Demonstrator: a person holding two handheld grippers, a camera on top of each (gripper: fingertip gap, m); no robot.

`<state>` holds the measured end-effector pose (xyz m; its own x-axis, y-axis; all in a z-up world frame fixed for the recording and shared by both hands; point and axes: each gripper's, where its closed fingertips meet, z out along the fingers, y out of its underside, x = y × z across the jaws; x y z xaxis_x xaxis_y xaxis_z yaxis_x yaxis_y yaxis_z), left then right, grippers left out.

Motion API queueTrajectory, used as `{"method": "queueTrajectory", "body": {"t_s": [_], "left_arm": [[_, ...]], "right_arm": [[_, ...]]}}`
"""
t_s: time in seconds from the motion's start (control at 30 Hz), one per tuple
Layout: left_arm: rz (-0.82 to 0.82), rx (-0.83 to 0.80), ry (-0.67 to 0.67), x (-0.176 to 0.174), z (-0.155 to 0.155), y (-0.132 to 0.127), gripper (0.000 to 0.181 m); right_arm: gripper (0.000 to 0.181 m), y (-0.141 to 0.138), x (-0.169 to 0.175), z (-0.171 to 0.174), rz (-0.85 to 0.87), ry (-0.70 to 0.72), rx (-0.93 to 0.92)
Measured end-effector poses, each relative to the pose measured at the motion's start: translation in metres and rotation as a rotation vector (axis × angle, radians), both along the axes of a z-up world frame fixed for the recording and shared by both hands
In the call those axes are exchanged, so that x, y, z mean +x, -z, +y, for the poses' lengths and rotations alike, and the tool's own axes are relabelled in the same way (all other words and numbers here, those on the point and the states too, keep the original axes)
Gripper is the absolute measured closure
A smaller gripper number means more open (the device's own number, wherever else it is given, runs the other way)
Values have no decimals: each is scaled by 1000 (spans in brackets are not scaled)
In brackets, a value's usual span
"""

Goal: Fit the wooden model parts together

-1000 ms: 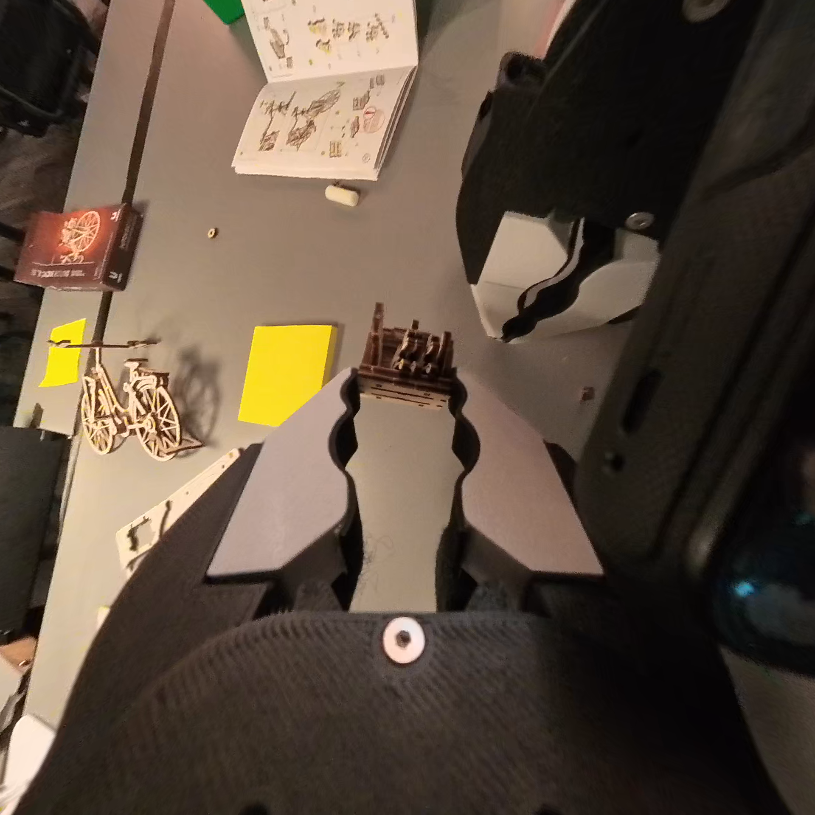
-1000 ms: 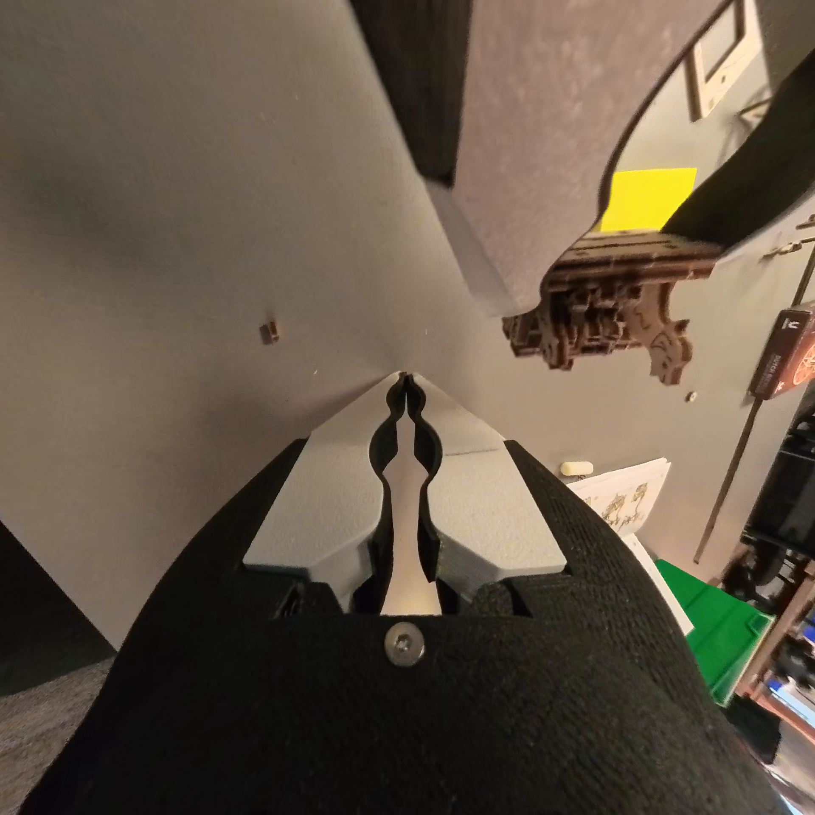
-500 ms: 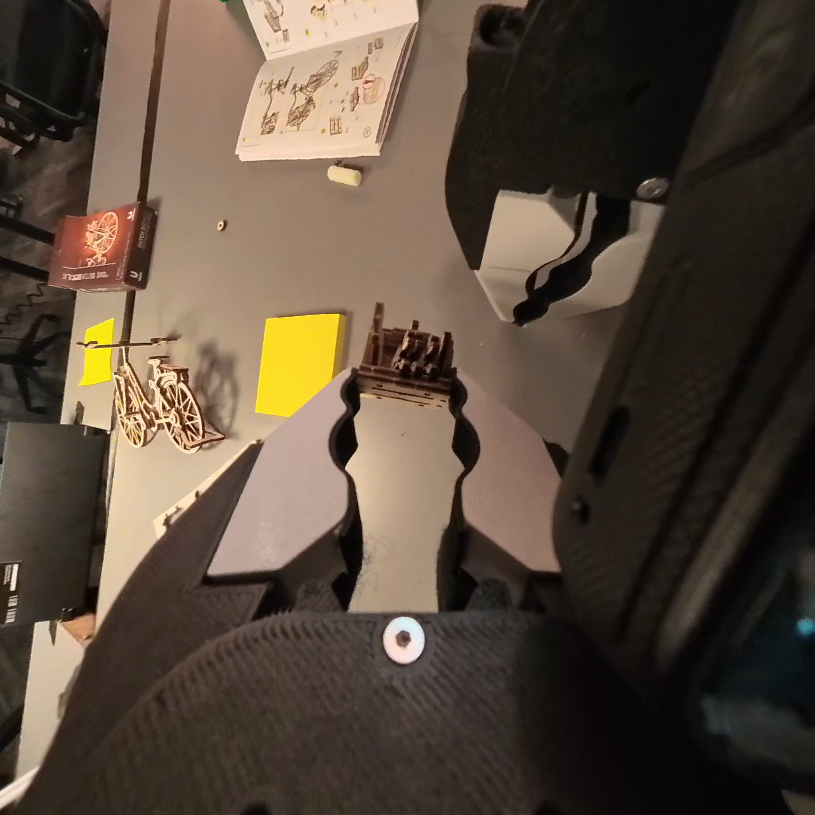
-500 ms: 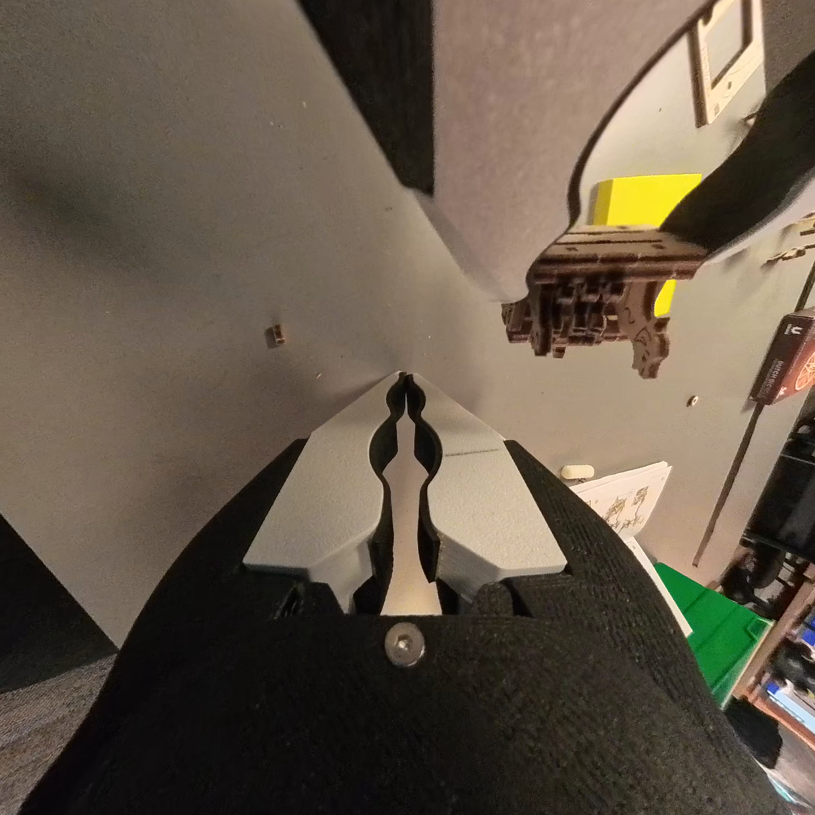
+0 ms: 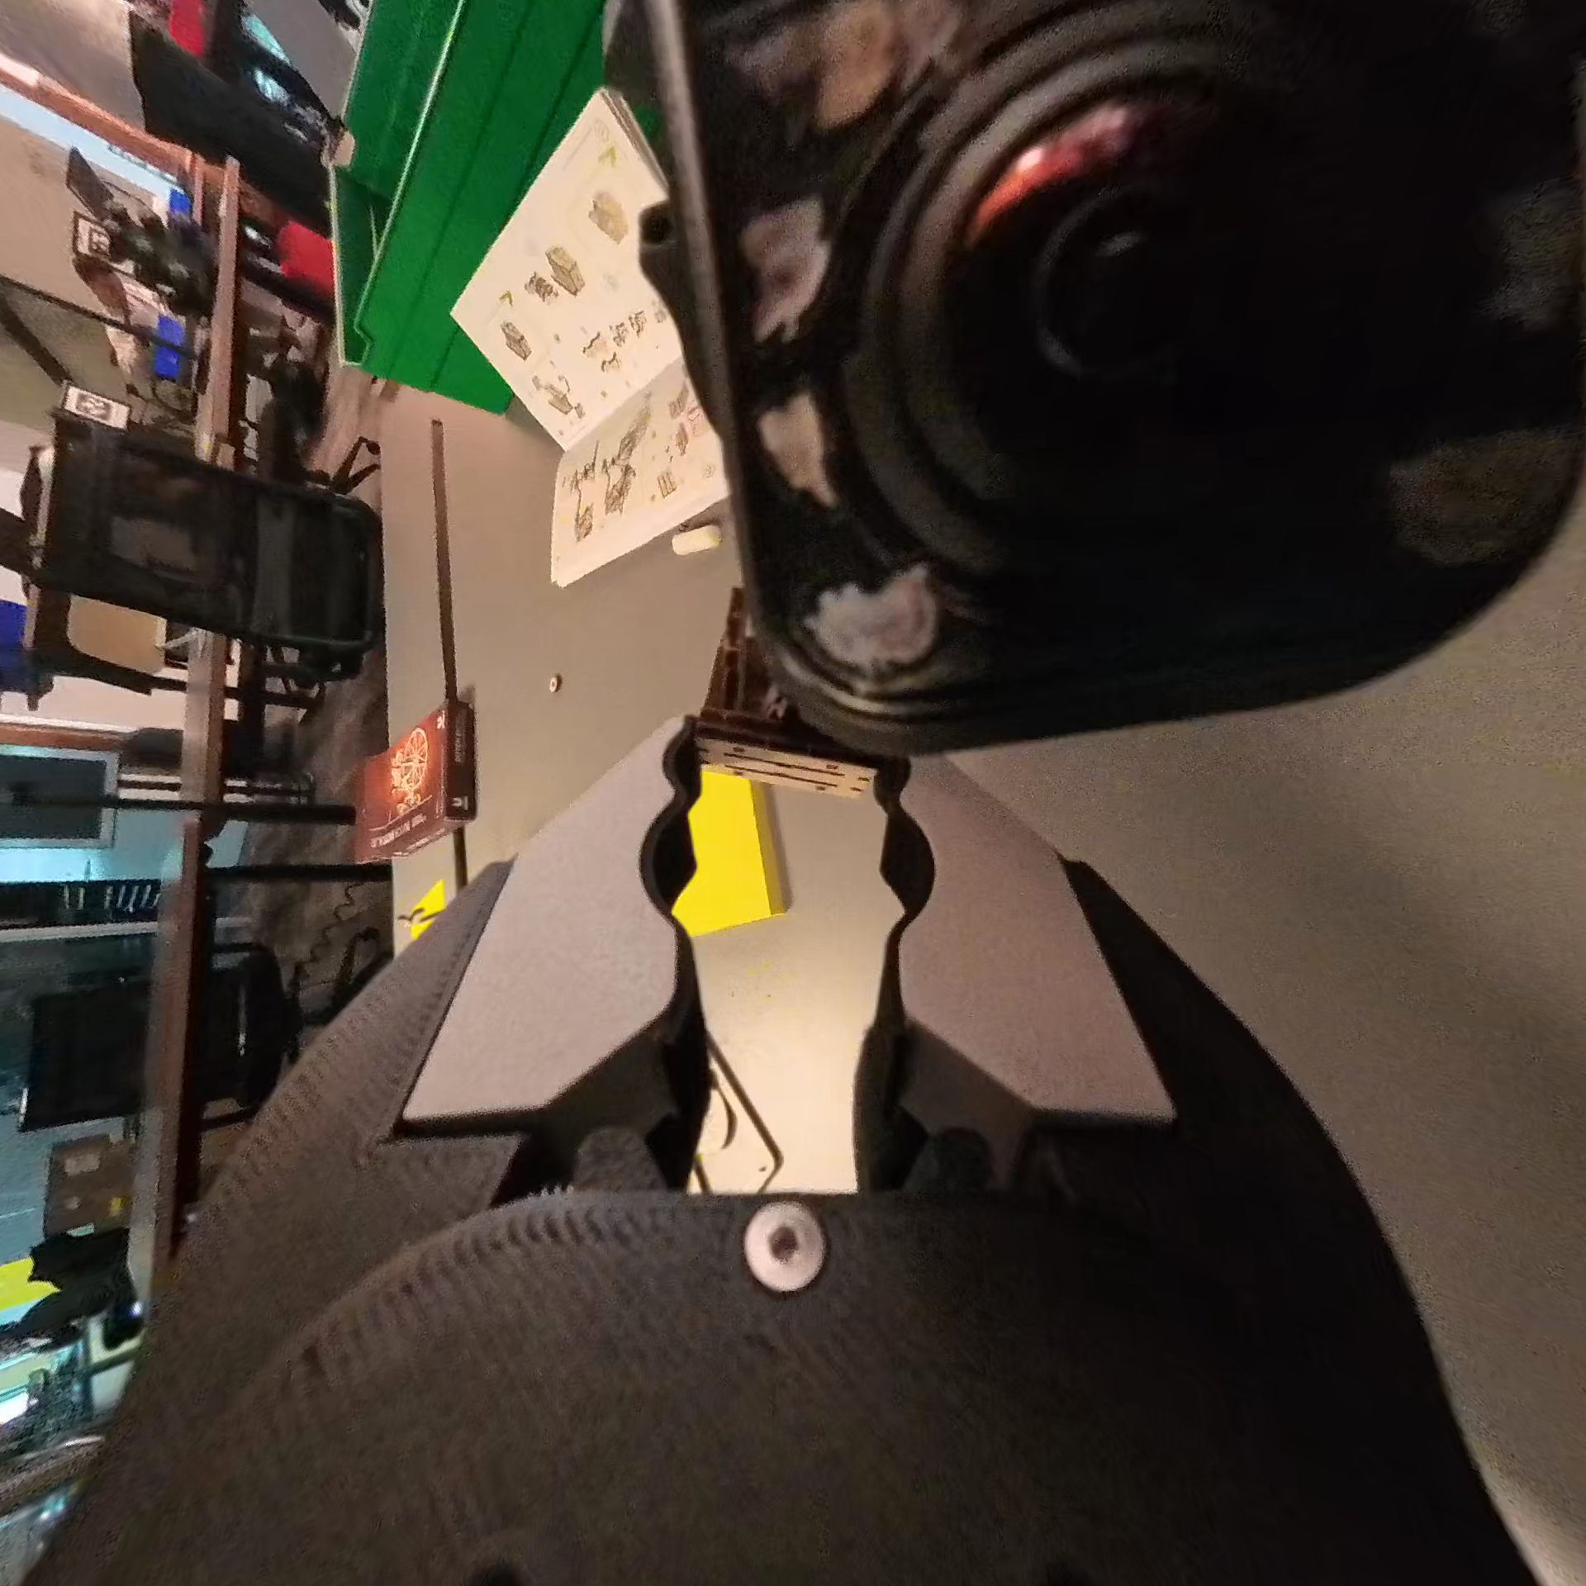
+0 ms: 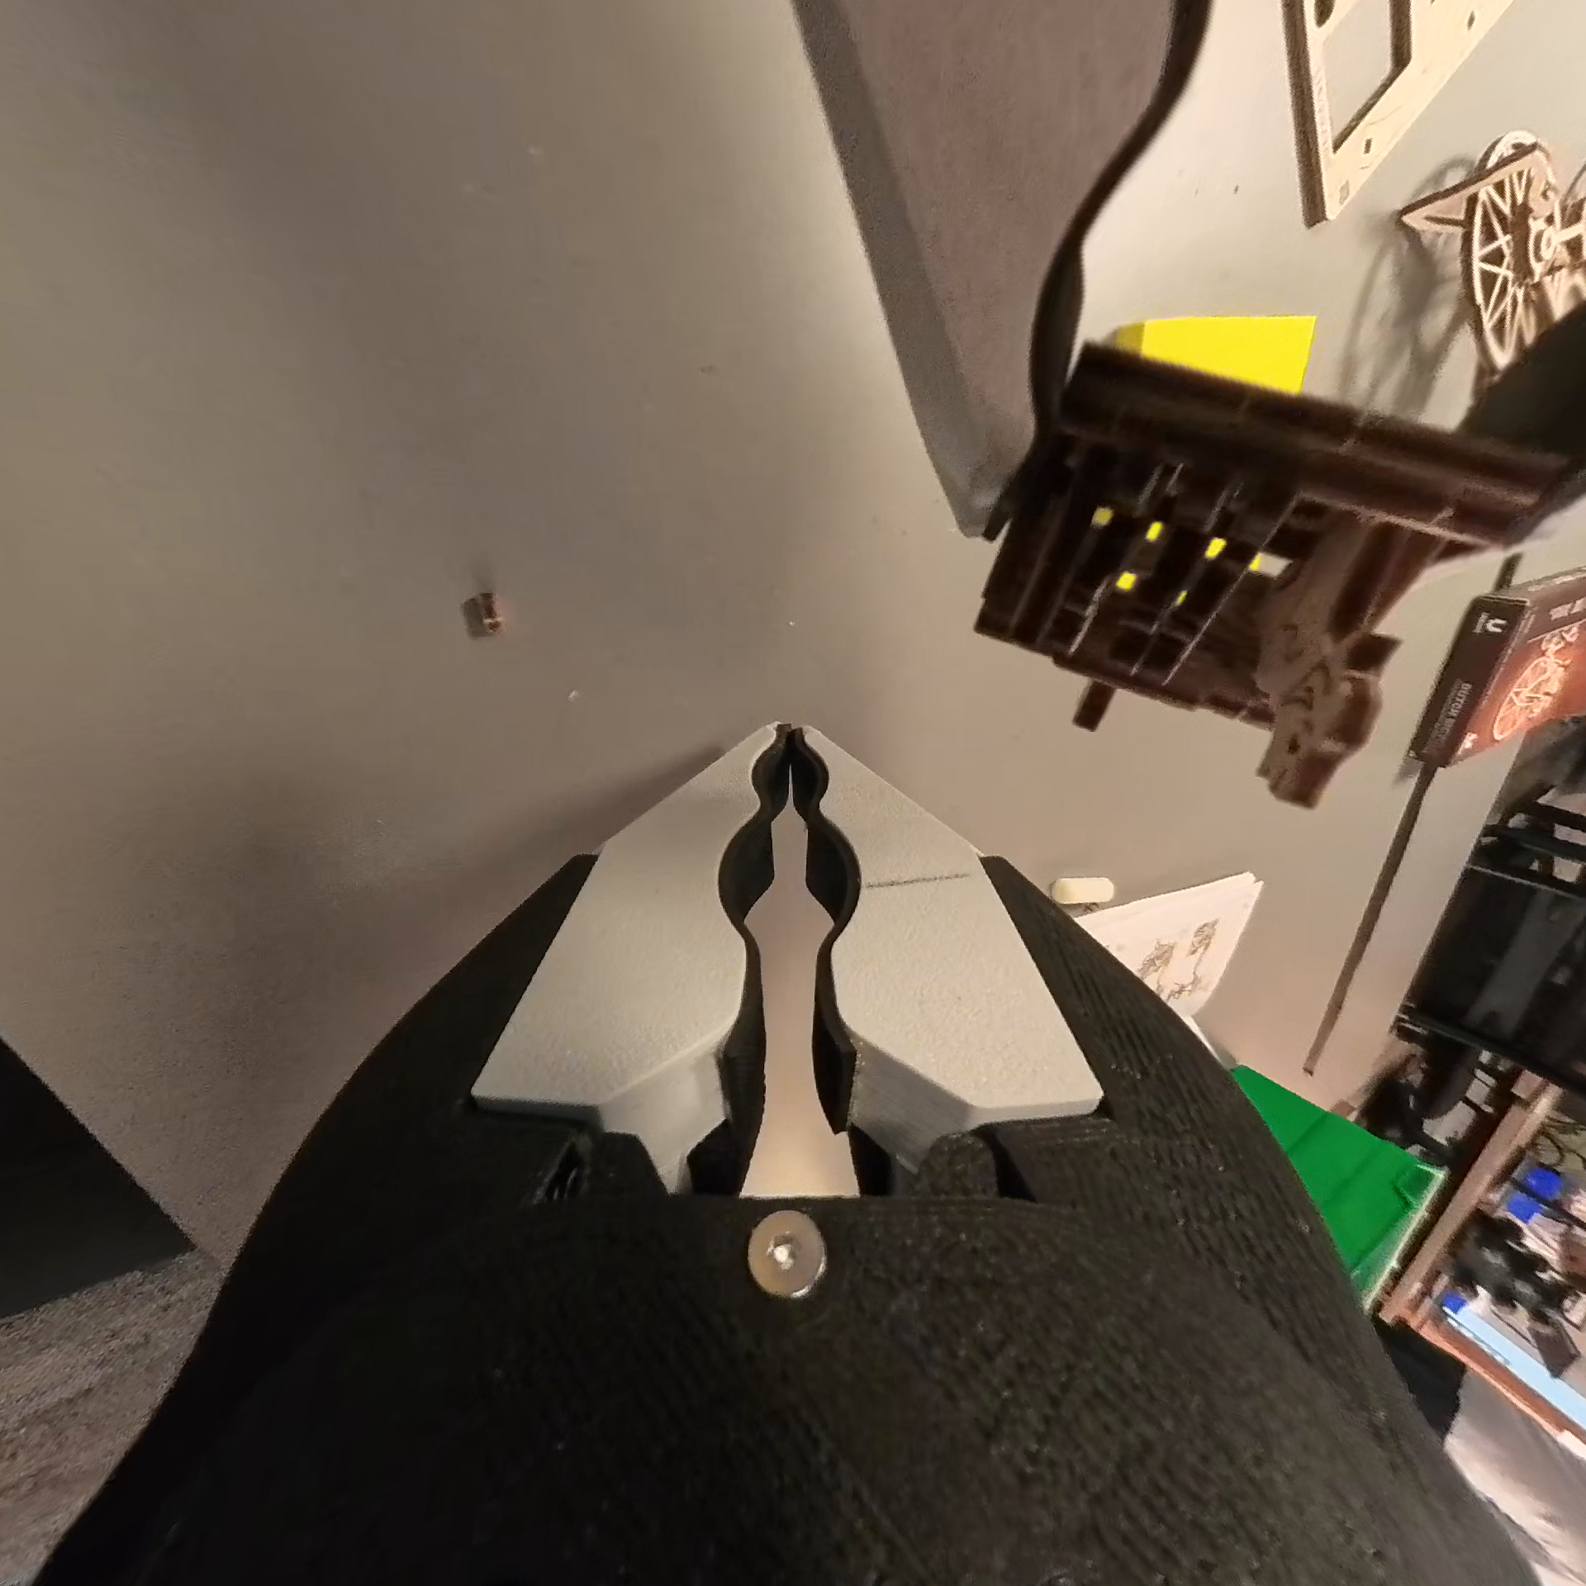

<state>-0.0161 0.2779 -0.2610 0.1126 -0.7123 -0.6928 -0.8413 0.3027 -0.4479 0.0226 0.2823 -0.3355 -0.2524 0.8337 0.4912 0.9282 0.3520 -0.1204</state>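
Observation:
My left gripper (image 5: 785, 764) is shut on a dark brown wooden assembly (image 5: 772, 759), gripped by its layered base at the fingertips and held in the air. The right gripper's black camera housing (image 5: 1116, 343) looms close above it and hides its upper part. In the right wrist view the assembly (image 6: 1201, 558) hangs at the upper right between the left gripper's fingers (image 6: 944, 214), above the grey table (image 6: 343, 343). My right gripper (image 6: 785, 734) is shut, with nothing visible between its tips. A tiny wooden piece (image 6: 483, 615) lies on the table to the left of them.
A yellow pad (image 6: 1219, 343), a wooden bicycle model (image 6: 1528, 249), a cut-out wooden sheet (image 6: 1390, 94) and a dark red box (image 6: 1528, 669) lie on the table. An open instruction booklet (image 5: 601, 369), a small white cylinder (image 6: 1081, 888) and a green bin (image 5: 446, 197) are farther off. Shelves stand beyond the table's edge. Spacing between my two grippers at the tips: around 9 centimeters. It is some 6 centimeters from my right tips to the tiny wooden piece (image 6: 483, 615).
My left gripper has swung and tilted with the assembly, coming much closer to the right gripper. The assembly looms larger in the right wrist view. The right gripper stays shut.

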Motion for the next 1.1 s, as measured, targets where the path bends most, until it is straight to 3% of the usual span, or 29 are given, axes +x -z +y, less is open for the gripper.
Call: {"method": "queueTrajectory", "body": {"t_s": [0.43, 0.8, 1.1], "left_arm": [[41, 48, 83, 17, -6, -27, 142], [39, 32, 86, 18, -8, -28, 141], [-100, -232, 108, 23, -18, -21, 142]], "right_arm": [[181, -7, 1, 14, -30, 21, 53], [181, -11, 0, 16, -22, 27, 60], [181, -15, -3, 12, -2, 21, 56]]}}
